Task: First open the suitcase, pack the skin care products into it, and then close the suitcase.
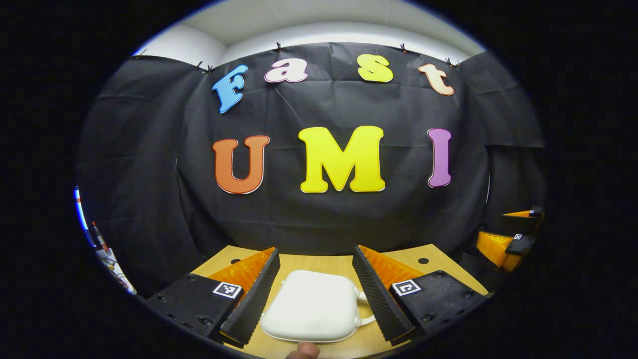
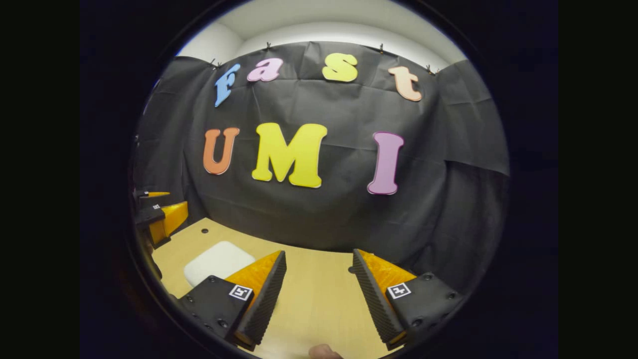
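Observation:
A small white suitcase (image 1: 311, 306) lies shut on the wooden table (image 1: 329, 262), its handle to the right. My left gripper (image 1: 315, 254) hangs just above it, open, with one finger on each side of the case and no visible contact. In the right gripper view the same case (image 2: 218, 262) sits left of my right gripper (image 2: 319, 254), which is open over bare table. The right gripper (image 1: 511, 232) also appears at the far right of the left gripper view. The left gripper (image 2: 162, 207) appears at the far left of the right gripper view.
The black cloth wall closes off the back of the table (image 2: 319, 299). A small round hole (image 1: 423, 260) marks the tabletop near its back right corner. A person's fingertip (image 1: 303, 350) shows at the bottom edge.

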{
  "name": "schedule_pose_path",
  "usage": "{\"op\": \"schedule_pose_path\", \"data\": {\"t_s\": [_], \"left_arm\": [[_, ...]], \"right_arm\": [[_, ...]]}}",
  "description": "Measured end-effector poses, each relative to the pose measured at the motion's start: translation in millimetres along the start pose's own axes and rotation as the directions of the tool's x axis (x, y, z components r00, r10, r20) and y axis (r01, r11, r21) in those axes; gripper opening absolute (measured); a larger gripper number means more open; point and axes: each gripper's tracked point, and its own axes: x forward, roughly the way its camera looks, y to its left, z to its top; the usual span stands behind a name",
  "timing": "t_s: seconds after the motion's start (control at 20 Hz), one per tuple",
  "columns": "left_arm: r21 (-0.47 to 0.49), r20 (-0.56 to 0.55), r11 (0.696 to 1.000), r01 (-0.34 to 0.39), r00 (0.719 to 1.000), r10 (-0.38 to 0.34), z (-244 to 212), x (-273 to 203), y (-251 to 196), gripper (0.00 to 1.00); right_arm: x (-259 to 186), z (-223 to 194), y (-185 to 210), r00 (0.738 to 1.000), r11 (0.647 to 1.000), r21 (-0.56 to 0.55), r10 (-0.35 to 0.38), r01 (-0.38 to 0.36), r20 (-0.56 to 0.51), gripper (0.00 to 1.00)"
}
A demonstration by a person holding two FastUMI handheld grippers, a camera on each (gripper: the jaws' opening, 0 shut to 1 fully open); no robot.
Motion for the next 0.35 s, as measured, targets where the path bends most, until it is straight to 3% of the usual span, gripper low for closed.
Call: {"op": "schedule_pose_path", "data": {"t_s": [0.35], "left_arm": [[-0.021, -0.045, 0.999, 0.037, 0.998, -0.038, -25.5, 5.6, 10.5, 0.94]], "right_arm": [[10.0, -13.0, 51.0, 0.998, 0.997, -0.05, 0.059, -0.061, -0.029, 0.8]]}}
